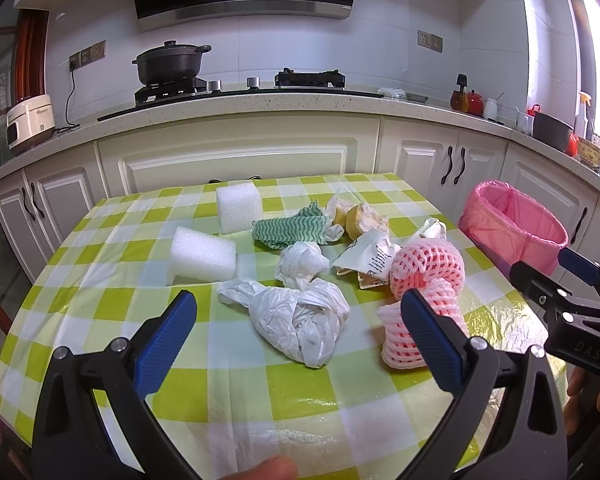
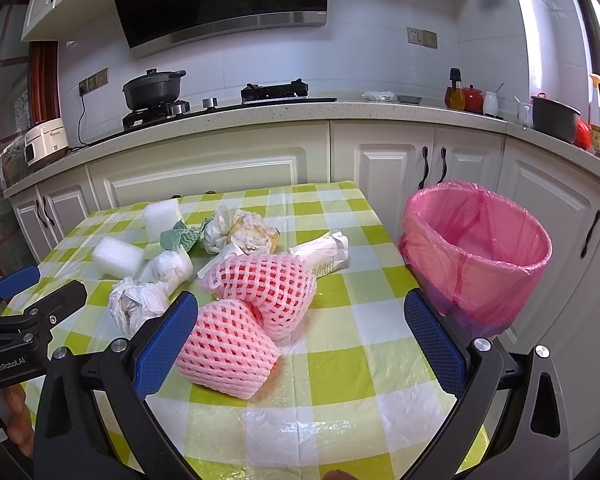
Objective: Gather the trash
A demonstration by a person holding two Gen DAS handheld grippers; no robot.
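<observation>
Trash lies across a green-checked table [image 1: 112, 304]: two white foam blocks [image 1: 202, 256], a crumpled white plastic bag [image 1: 296, 320], a tissue wad [image 1: 302, 262], a green wavy cloth [image 1: 290, 230], a torn paper wrapper [image 1: 370, 258], food scraps [image 1: 364, 218] and pink foam fruit nets [image 1: 426, 272]. My left gripper [image 1: 300, 338] is open above the plastic bag. My right gripper [image 2: 300, 338] is open with the nearest pink net [image 2: 228, 354] by its left finger. A bin with a pink liner [image 2: 476, 252] stands off the table's right edge.
Cream kitchen cabinets [image 1: 240, 160] and a countertop run behind the table, with a black pot [image 1: 170, 64] on the stove, a white appliance [image 1: 28, 120] at left and jars [image 1: 466, 98] at right. A hand shows beneath each gripper.
</observation>
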